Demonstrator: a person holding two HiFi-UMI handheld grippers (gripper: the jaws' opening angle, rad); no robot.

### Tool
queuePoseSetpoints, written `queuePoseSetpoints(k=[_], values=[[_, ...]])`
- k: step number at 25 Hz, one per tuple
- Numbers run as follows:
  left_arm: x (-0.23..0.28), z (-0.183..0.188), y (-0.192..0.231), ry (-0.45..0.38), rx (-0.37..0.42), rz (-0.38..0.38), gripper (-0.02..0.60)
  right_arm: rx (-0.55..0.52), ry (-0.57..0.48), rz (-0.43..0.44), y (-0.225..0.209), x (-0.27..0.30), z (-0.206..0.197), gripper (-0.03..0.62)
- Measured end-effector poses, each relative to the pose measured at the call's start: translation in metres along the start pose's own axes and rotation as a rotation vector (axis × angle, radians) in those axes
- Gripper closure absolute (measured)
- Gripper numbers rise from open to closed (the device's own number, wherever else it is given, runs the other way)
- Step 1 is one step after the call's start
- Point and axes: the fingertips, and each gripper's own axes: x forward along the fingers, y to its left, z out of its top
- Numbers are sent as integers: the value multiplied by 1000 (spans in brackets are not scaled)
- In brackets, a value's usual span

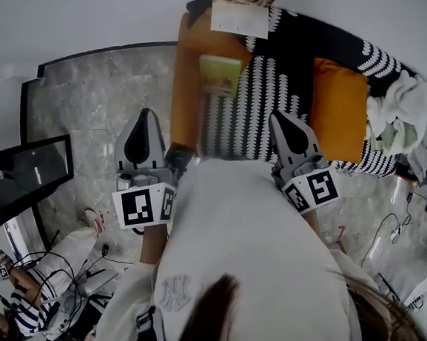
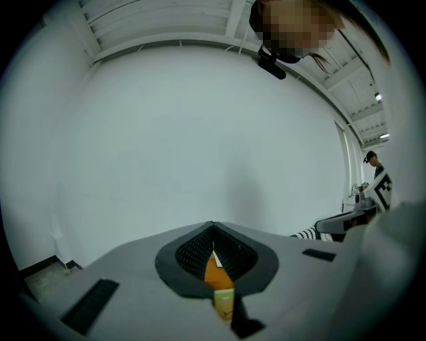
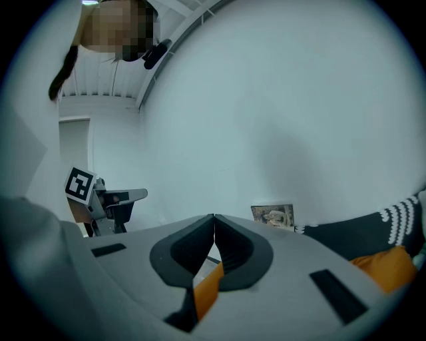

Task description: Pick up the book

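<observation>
In the head view a picture-covered book leans at the wall on the sofa's far end. A green book lies on the orange sofa arm. My left gripper is shut and empty, short of the sofa arm and pointing at it. My right gripper is also shut and empty, over the striped seat. In the left gripper view the closed jaws leave a slit that shows the green book. The right gripper view has the shut tips with the picture book beyond them.
An orange cushion and a bundle of white cloth lie on the sofa's right part. A dark table top stands at the left, with a seated person and cables on the marble floor.
</observation>
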Motion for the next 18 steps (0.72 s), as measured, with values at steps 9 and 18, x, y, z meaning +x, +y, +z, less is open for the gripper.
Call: queuePoseSetpoints(k=[9,18], values=[[30,7,-3,36,-1,60,572,50,79,58,-29,25,-4,574],[29,16,55,39,10,169,572,58,72,92,-24,53,5,574]])
